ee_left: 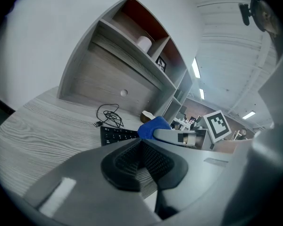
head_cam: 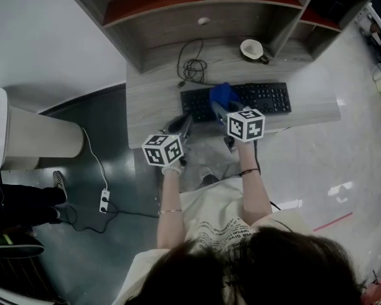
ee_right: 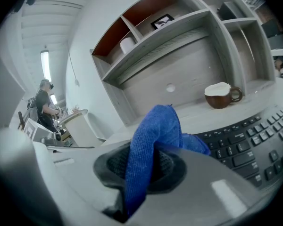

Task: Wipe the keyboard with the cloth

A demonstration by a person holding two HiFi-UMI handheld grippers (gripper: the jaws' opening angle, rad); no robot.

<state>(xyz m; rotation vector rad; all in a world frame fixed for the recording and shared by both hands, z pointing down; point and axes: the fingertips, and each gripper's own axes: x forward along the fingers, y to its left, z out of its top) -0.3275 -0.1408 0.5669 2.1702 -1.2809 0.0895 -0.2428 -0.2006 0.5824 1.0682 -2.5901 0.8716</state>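
Observation:
A black keyboard (head_cam: 260, 98) lies across the grey wooden desk (head_cam: 151, 100). My right gripper (head_cam: 221, 112) is shut on a blue cloth (head_cam: 225, 94), which hangs over the keyboard's left half. In the right gripper view the cloth (ee_right: 153, 131) is folded up between the pads, with the keyboard (ee_right: 254, 145) just beyond it to the right. My left gripper (head_cam: 183, 127) sits at the desk's front edge, left of the keyboard. Its jaws (ee_left: 141, 147) are shut with nothing between them, and past them are the keyboard (ee_left: 115, 135) and the cloth (ee_left: 151, 126).
A coiled black cable (head_cam: 192, 68) lies behind the keyboard and a brown mug (head_cam: 252, 49) stands at the back right. Shelves rise at the desk's rear. A white bin (head_cam: 32, 135) and a power strip (head_cam: 105, 200) are on the floor to the left.

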